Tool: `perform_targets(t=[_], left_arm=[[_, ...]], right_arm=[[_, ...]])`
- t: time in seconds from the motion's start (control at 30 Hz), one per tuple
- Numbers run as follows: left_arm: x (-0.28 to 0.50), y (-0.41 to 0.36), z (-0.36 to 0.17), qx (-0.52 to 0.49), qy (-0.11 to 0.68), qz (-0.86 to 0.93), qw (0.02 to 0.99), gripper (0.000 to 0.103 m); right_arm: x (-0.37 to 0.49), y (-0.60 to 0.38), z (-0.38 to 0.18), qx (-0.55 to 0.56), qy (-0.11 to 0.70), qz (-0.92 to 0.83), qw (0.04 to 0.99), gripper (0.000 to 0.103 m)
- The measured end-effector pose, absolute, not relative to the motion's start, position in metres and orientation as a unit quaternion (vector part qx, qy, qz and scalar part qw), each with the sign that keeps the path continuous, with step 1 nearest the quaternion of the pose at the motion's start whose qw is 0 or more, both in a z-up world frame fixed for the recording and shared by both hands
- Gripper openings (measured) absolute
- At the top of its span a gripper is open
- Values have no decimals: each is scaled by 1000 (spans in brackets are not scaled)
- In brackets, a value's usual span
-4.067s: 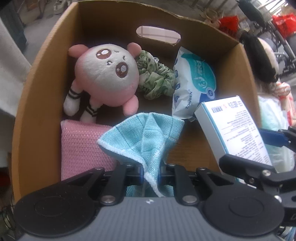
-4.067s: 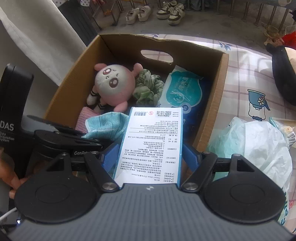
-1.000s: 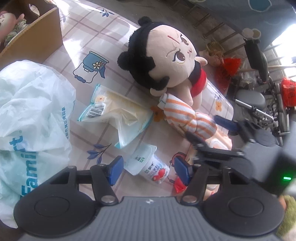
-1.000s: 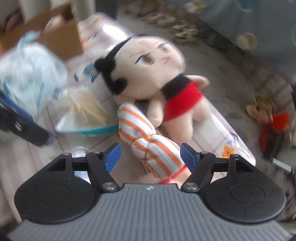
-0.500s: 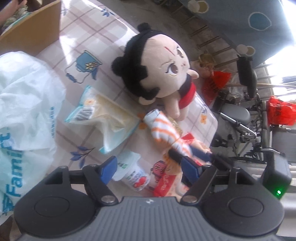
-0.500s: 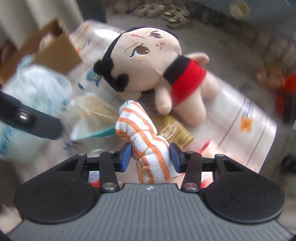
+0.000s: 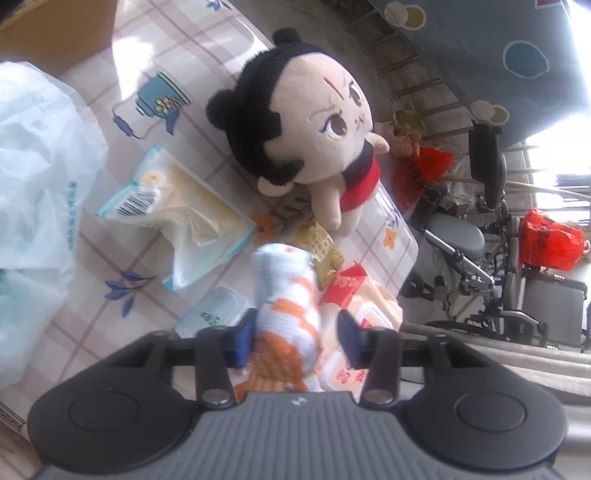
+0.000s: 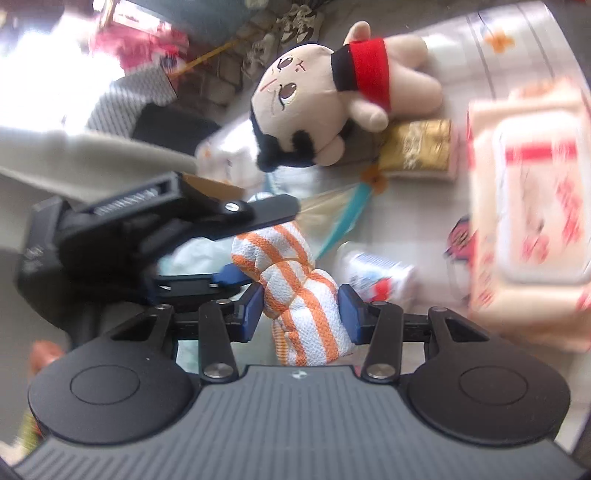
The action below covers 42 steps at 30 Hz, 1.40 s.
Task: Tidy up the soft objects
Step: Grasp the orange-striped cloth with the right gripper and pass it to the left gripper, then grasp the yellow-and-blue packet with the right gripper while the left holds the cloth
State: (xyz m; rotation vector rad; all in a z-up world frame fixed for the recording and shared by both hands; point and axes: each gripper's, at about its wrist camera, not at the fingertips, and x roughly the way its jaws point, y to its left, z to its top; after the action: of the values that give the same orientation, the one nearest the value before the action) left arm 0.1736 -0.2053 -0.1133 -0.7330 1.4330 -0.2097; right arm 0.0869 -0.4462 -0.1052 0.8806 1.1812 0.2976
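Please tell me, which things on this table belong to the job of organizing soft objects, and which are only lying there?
Belong to the job:
- striped towel, now gripped
- plush doll
- wipes pack, probably, as it looks soft
- cardboard box

Only lying about:
- yogurt cup
- gold packet
- snack packet
- plastic bag

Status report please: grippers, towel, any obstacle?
Right gripper shut on striped towel roll. Left gripper jaws just closing around it, grip unclear. Nothing blocking.
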Motion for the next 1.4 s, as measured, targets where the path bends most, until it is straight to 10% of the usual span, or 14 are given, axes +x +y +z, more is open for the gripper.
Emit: perform_targets(t=[0.73,0.97,1.4], left_arm=[[167,-149,-92,-372,613,-82,692,26],[162,-124,-66,-367,580,-74,723,25],[152,-82,-33,-320,551,-60,768,26]], right_arm=[[104,-413,-81,381,532,199,729,46],[108,-427,-70,366,525,187,745,79],[183,-431,-133,436,581,60,685,87]])
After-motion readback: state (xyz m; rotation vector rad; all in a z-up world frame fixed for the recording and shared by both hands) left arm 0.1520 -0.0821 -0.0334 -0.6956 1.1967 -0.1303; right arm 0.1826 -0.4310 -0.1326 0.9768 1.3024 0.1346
